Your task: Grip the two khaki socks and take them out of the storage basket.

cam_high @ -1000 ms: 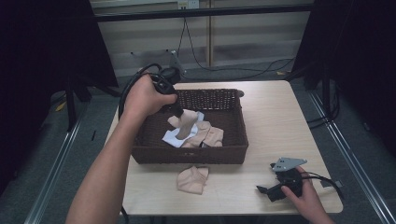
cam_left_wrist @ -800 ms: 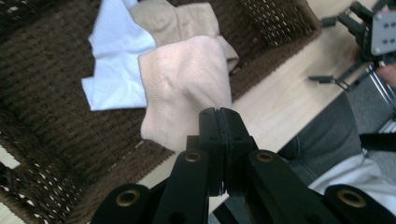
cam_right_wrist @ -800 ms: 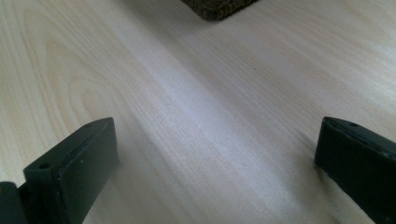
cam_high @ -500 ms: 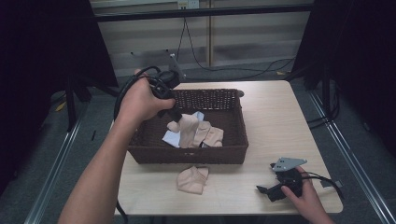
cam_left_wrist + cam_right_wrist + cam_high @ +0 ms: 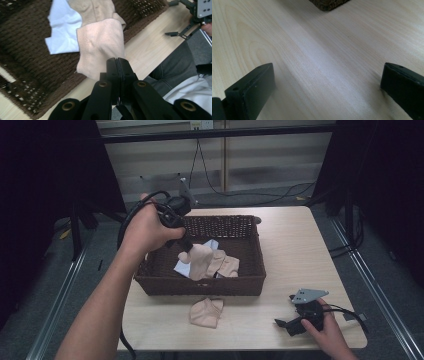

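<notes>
One beige sock [image 5: 100, 47] clamped in left claw [image 5: 117, 67], hanging above basket [image 5: 200, 285]. Soft, light, limp; pinch at edge seems enough. Right claw [image 5: 295, 322] apart, resting on worktop [image 5: 300, 250].

Looks like a lab or test room: a bare wooden table [image 5: 300, 245] boxed in by black curtains [image 5: 45, 195], metal rails [image 5: 65, 285] on grey floor, cables [image 5: 250, 195] trailing, a wall socket [image 5: 202, 125] behind.

High view overhead facing forward, gripper views close, sharing the basket [image 5: 200, 282] and table [image 5: 324, 62]
</notes>
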Tool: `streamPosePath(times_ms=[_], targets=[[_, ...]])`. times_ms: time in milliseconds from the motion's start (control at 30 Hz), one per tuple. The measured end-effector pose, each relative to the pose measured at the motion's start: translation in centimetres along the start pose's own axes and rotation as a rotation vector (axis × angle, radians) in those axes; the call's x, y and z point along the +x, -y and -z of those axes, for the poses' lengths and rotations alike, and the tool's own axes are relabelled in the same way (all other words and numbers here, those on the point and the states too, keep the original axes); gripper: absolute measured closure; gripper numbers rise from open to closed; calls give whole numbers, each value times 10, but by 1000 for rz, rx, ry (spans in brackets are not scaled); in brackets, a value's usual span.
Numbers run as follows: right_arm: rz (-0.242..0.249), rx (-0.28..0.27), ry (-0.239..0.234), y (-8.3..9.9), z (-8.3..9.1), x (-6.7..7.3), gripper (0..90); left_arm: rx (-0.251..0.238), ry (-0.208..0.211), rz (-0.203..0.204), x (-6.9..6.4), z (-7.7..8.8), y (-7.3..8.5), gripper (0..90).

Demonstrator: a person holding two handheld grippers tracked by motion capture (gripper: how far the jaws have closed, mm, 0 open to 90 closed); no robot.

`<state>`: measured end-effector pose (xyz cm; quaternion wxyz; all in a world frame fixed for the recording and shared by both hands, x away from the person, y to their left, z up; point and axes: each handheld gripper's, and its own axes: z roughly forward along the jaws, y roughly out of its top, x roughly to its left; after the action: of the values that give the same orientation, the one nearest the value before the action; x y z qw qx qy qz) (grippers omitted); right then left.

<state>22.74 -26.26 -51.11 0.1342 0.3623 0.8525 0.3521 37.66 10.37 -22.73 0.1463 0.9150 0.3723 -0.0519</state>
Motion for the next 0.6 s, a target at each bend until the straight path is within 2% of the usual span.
streamPosePath(times_ms=[233,600], targets=[[0,0,0,0,0,0,0,-10,8,-9,-3,11,2,888],[0,0,0,0,0,0,0,-4,38,-39,-10,8,9,887]])
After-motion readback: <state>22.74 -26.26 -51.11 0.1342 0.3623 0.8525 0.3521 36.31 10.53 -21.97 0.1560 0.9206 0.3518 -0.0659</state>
